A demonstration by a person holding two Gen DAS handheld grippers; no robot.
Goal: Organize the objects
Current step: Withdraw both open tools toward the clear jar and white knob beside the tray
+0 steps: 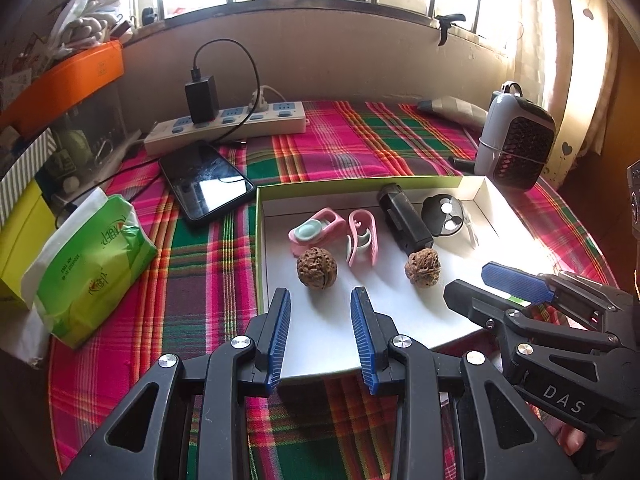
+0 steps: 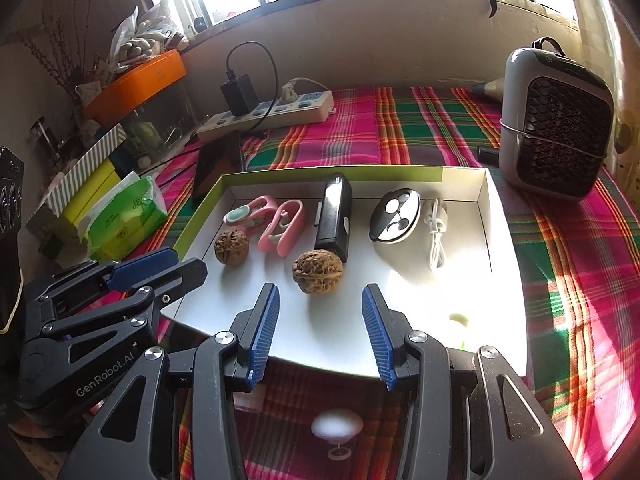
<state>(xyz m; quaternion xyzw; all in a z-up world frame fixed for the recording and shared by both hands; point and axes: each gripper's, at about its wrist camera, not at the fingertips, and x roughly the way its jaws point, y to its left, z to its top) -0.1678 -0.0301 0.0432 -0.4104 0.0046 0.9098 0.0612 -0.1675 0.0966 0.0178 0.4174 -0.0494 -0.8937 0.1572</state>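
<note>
A shallow white box lid with a green rim [image 1: 260, 240] [image 2: 496, 216] lies on the plaid cloth. In it are two walnuts [image 1: 316, 267] [image 1: 422, 267], two pink clips [image 1: 318, 230] [image 1: 362, 242], a black cylinder device [image 1: 404, 218], a round black-and-white disc [image 1: 444, 214] and a coiled white cable [image 2: 436, 232]. My left gripper [image 1: 322, 298] is open and empty, just short of the left walnut. My right gripper [image 2: 320, 298] is open and empty, with the right walnut [image 2: 318, 272] just ahead of its fingertips. Each gripper shows in the other's view [image 1: 476, 284] [image 2: 172, 264].
A phone [image 1: 206, 182], a white power strip with a black charger [image 1: 224, 124], a green tissue pack [image 1: 94, 268] and yellow boxes [image 1: 20, 240] stand to the left. A small grey heater [image 2: 556, 120] stands at the back right. A wall and window close the far side.
</note>
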